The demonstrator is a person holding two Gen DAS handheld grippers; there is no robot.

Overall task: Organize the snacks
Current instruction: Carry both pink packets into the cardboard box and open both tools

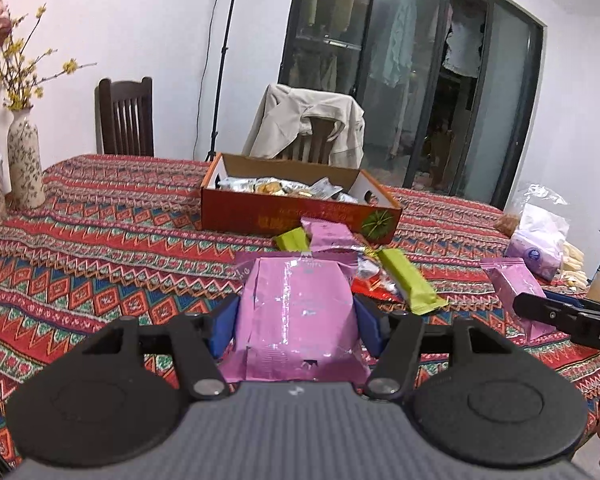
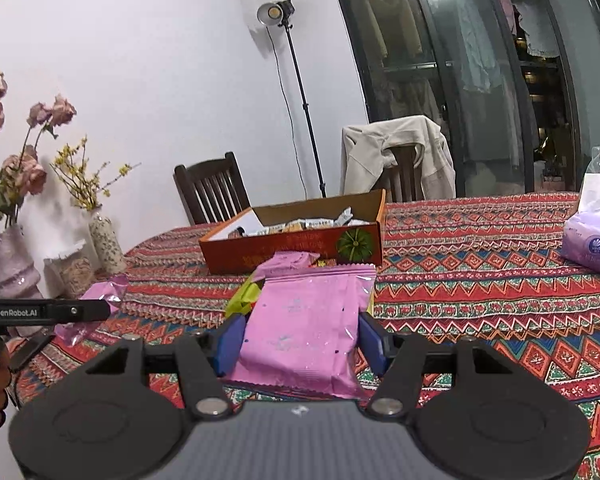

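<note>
My left gripper (image 1: 296, 320) is shut on a pink snack packet (image 1: 300, 312), its blue pads pressing both sides. My right gripper (image 2: 300, 340) is likewise shut on another pink snack packet (image 2: 308, 328). Both packets hang above the patterned tablecloth (image 1: 100, 248). Ahead stands an open orange cardboard box (image 1: 300, 212), also (image 2: 292, 248), with several wrapped snacks inside. In front of it lie loose snacks: a pink packet (image 1: 328, 234), two green bars (image 1: 410, 280), and a red wrapper. The right gripper and its packet (image 1: 516, 288) show at the left wrist view's right edge.
A floral vase (image 1: 25, 160) and jars stand at the table's left end. A purple tissue pack (image 2: 592, 248) and plastic bags sit at the right. Two chairs, one draped with a beige jacket (image 1: 304, 124), stand behind the table. A light stand (image 2: 300, 100) is by the wall.
</note>
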